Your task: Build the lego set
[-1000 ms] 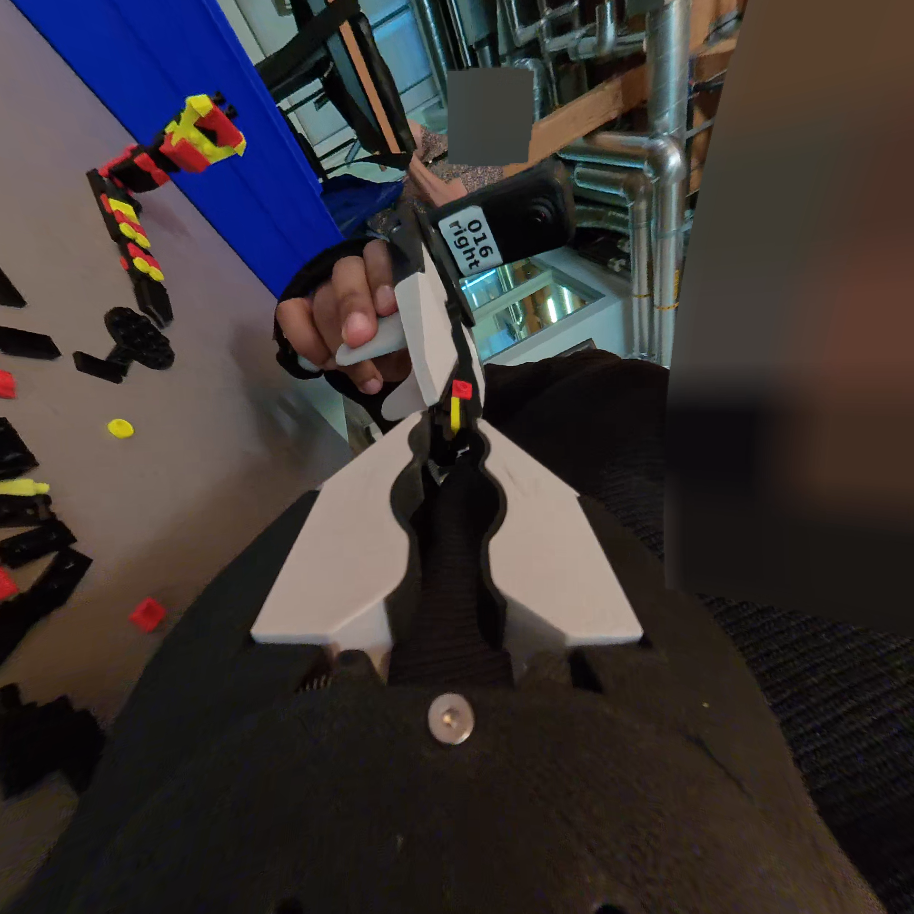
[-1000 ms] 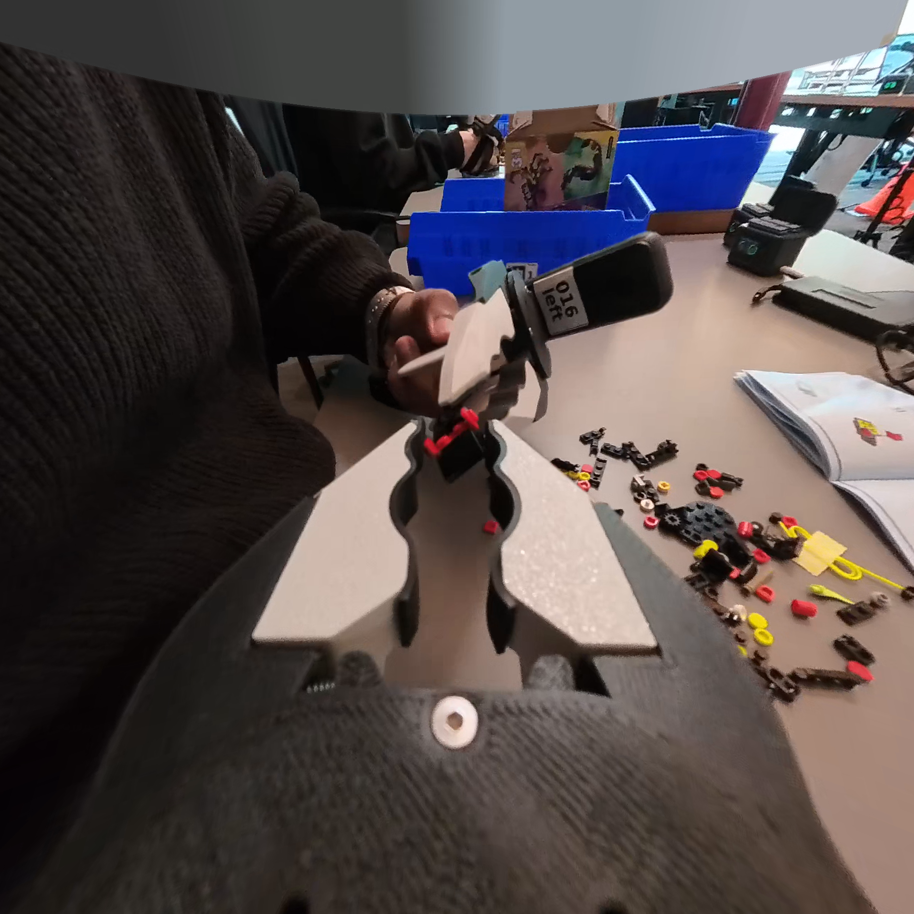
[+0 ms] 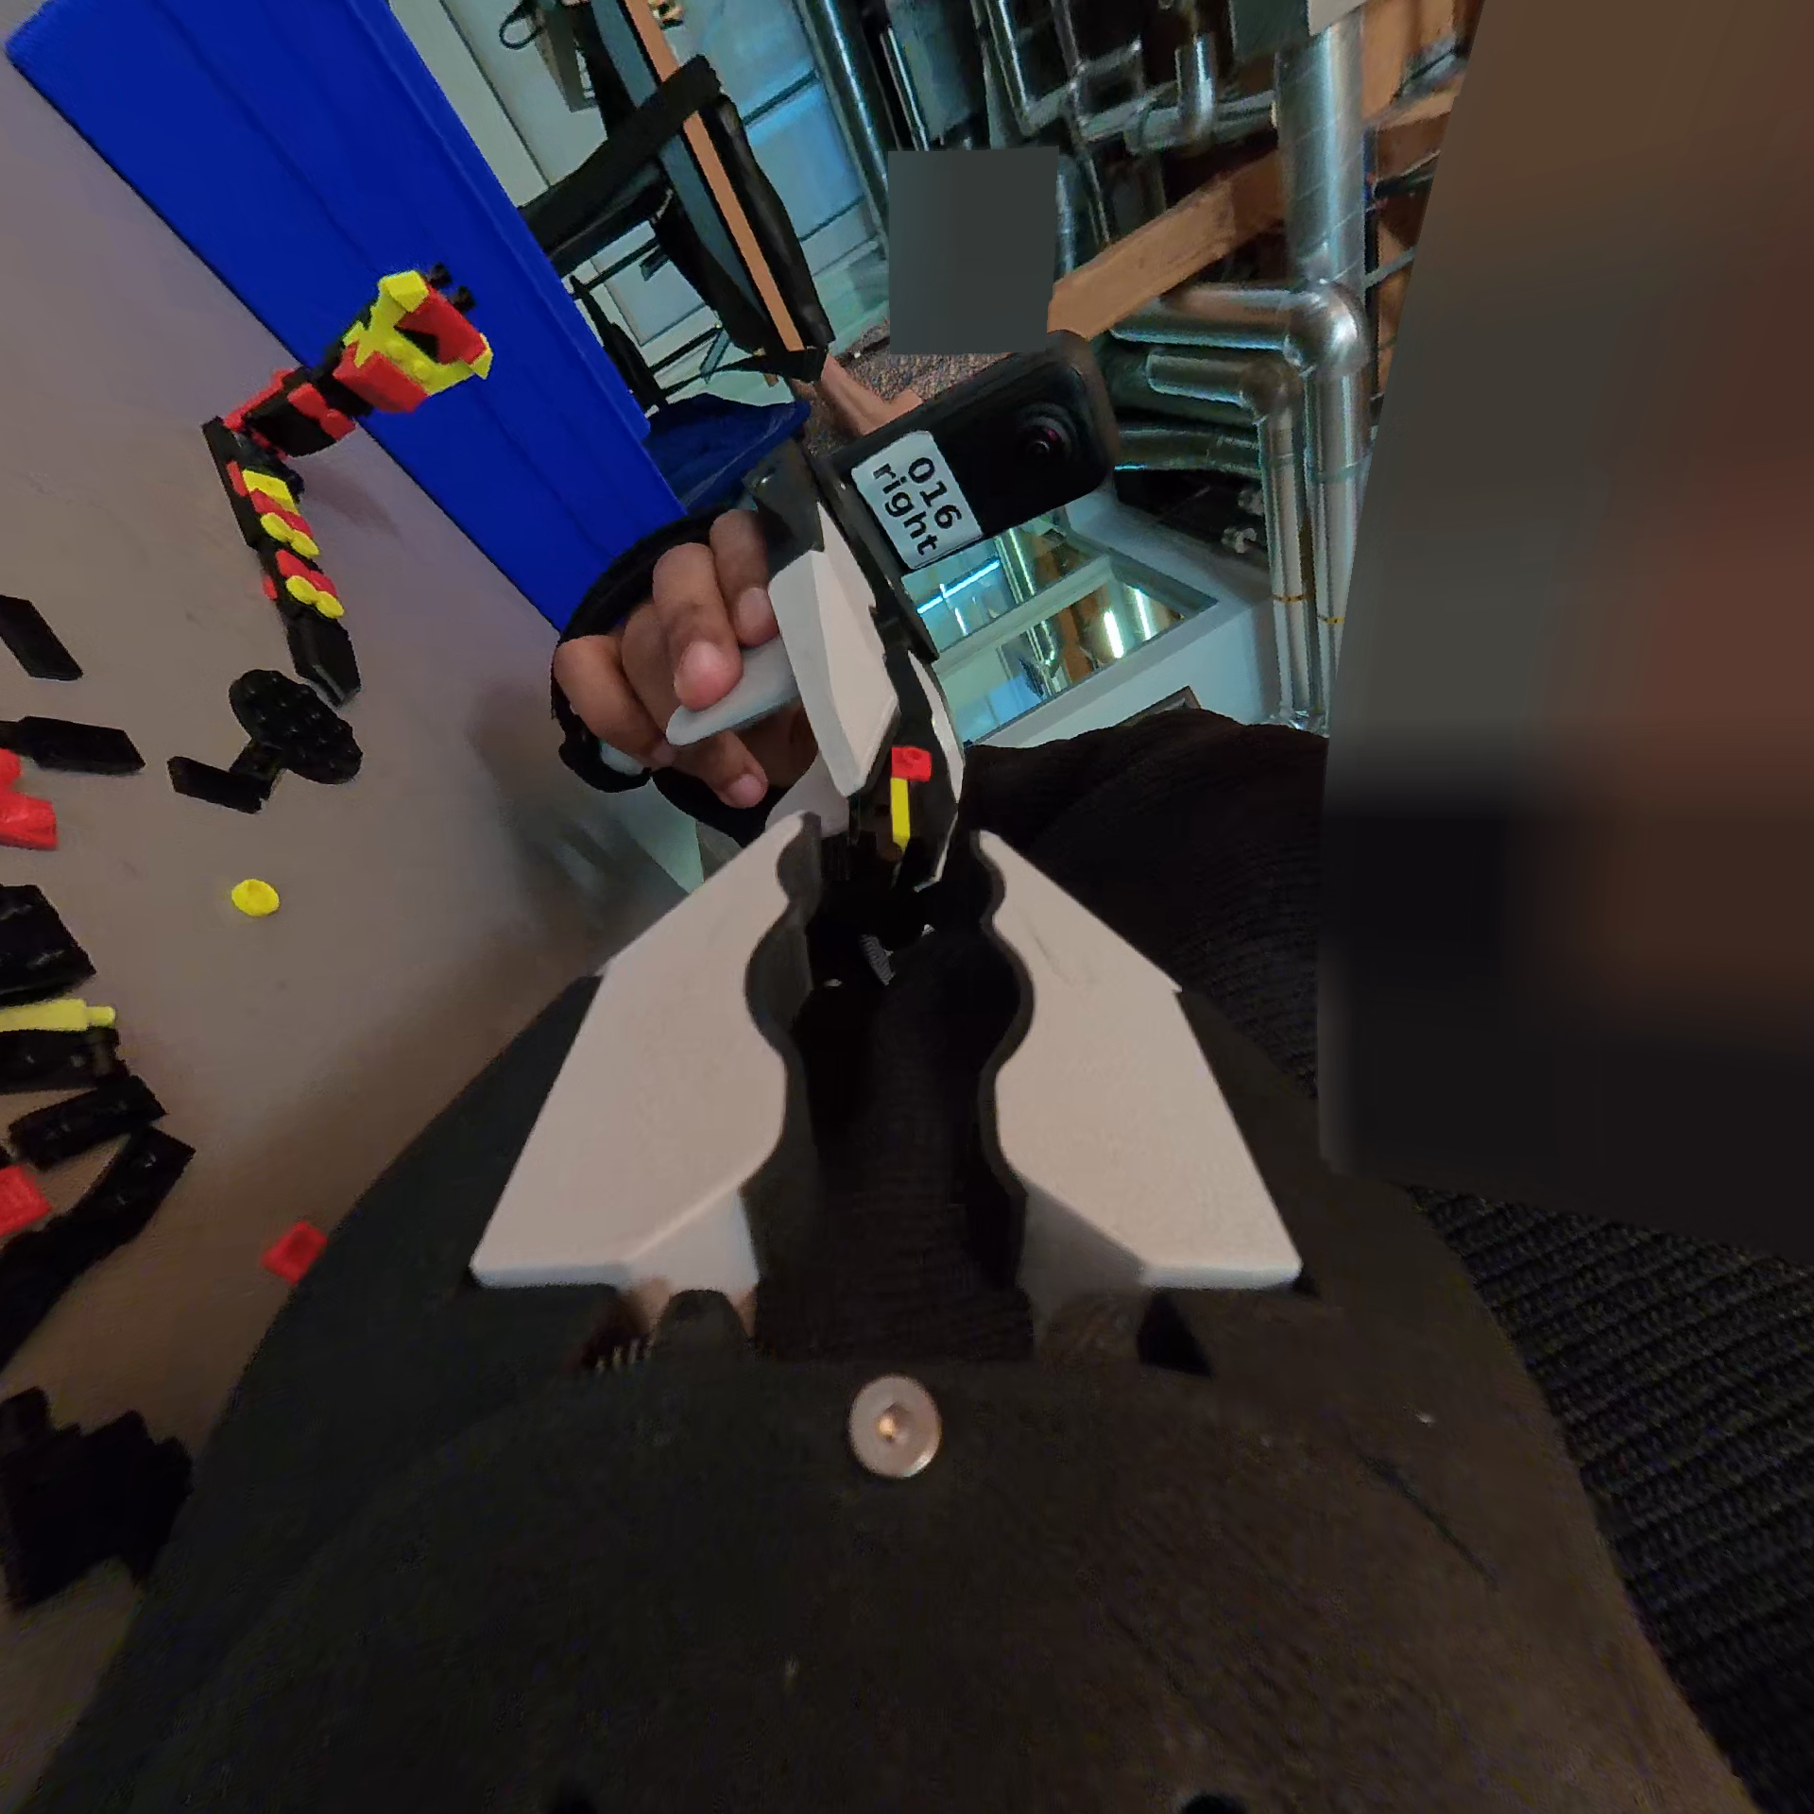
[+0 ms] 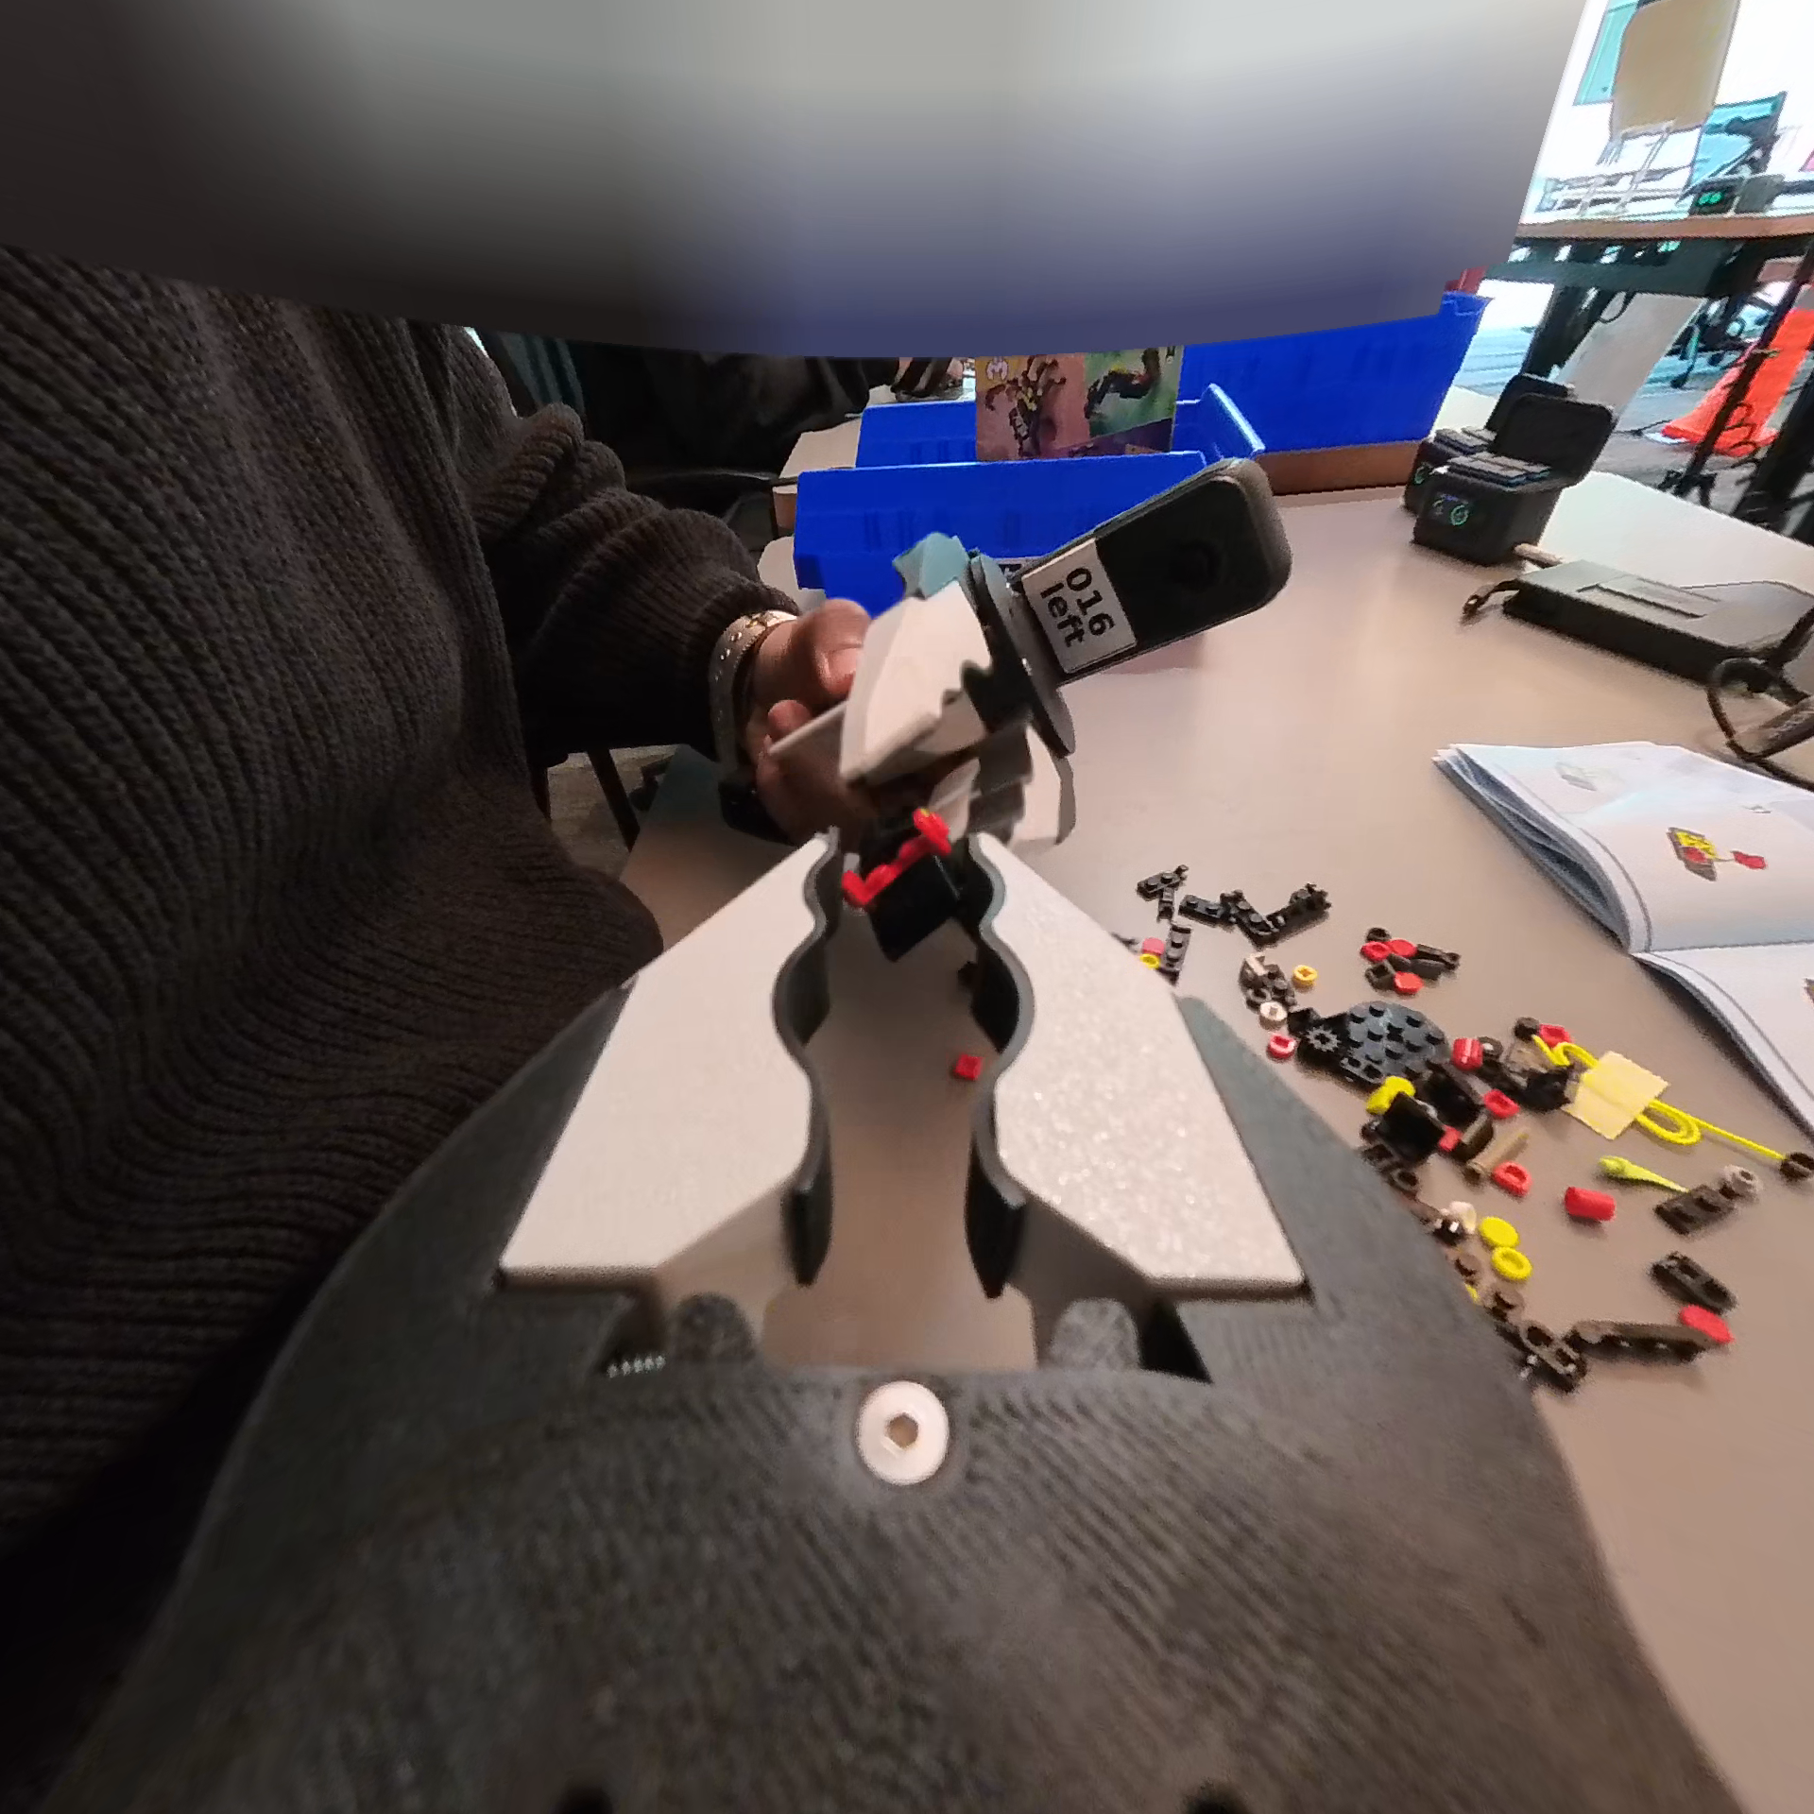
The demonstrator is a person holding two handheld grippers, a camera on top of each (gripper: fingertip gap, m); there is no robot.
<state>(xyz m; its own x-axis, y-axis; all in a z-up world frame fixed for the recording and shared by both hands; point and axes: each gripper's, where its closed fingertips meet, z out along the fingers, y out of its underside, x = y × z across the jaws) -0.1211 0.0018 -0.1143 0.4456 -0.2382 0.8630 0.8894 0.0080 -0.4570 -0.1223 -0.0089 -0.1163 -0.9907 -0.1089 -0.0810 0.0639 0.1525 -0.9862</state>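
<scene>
Here the left gripper [image 4: 918,834] and right gripper [image 3: 888,834] meet tip to tip — both pinching one small black piece [image 4: 908,908], held above the table [image 4: 1325,746].

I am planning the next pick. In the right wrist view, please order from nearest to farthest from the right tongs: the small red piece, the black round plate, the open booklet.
1. small red piece, between the fingers
2. black round plate, right
3. open booklet, far right

You're at a pale table [image 4: 1276,785]; blue bins [image 4: 982,510] stand behind, metal pipes [image 3: 1306,324] beyond, perhaps a window [image 4: 1669,108].
</scene>
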